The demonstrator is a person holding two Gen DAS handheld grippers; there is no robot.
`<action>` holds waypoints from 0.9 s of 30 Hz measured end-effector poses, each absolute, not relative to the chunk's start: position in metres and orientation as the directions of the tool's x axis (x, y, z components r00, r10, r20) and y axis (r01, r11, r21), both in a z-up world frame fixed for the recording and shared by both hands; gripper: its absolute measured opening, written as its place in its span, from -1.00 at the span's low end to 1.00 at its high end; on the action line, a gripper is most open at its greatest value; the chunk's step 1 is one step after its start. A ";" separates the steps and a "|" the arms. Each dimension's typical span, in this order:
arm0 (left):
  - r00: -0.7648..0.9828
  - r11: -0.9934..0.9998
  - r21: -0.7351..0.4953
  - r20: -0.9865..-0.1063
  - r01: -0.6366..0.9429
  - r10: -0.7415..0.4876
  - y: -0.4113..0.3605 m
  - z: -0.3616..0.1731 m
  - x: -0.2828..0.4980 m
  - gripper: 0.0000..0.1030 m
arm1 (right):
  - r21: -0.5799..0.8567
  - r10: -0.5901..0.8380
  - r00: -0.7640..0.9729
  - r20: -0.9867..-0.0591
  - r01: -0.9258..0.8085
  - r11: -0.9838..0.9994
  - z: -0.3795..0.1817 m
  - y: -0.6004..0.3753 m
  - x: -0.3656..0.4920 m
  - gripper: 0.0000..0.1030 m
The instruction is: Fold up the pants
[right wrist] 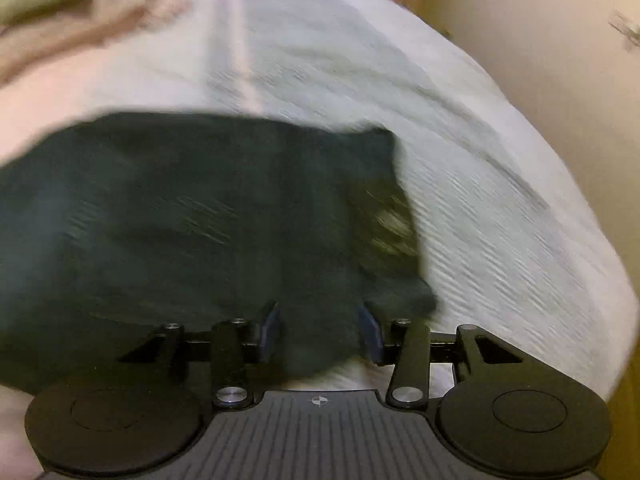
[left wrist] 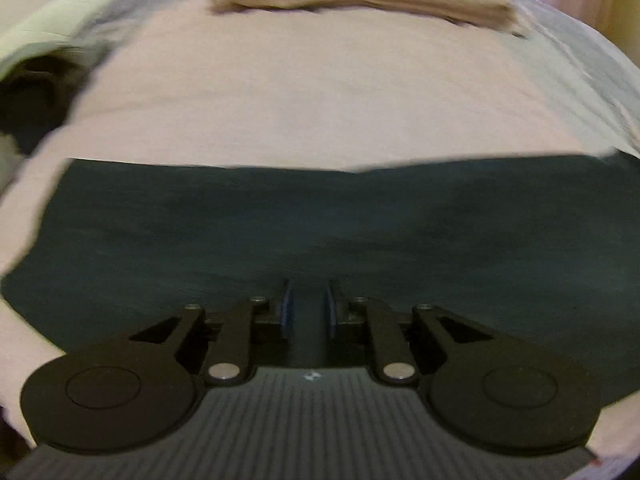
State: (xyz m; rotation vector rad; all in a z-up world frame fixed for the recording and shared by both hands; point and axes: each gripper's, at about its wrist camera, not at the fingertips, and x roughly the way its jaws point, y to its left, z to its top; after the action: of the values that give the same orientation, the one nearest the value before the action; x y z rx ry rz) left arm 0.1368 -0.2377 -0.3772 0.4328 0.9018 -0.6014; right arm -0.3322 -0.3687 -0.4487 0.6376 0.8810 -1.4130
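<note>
Both grippers tilt down over the dark teal fabric pants [left wrist: 320, 220] lying flat on the pale bedspread [left wrist: 300, 100]. Left gripper [left wrist: 308, 308] stands slightly parted, gripping nothing. Right gripper [right wrist: 320, 330] stands wider, straddling the pants' edge at 6 o'clock, pads clear of the cloth.

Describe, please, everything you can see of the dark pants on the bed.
The dark pants are blackish-green soft fabric, lying flat on the pale bedspread, apparently already folded into a broad band with a fairly straight far edge. In the right wrist view one end looks rumpled and uneven. Both pictures are blurred, so seams and pockets cannot be made out. Nothing visibly grips them.
</note>
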 end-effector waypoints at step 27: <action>0.613 0.825 0.179 -0.754 0.535 -0.234 -0.154 -0.385 0.308 -0.51 | -0.101 -0.629 -0.053 -0.775 0.994 0.041 -0.465 -0.352 -0.204 -0.19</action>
State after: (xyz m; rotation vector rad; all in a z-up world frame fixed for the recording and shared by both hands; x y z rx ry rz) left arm 0.3083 -0.1537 -0.3851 0.4129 0.7952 -0.4579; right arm -0.2041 -0.3524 -0.4647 0.6074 0.7841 -1.4620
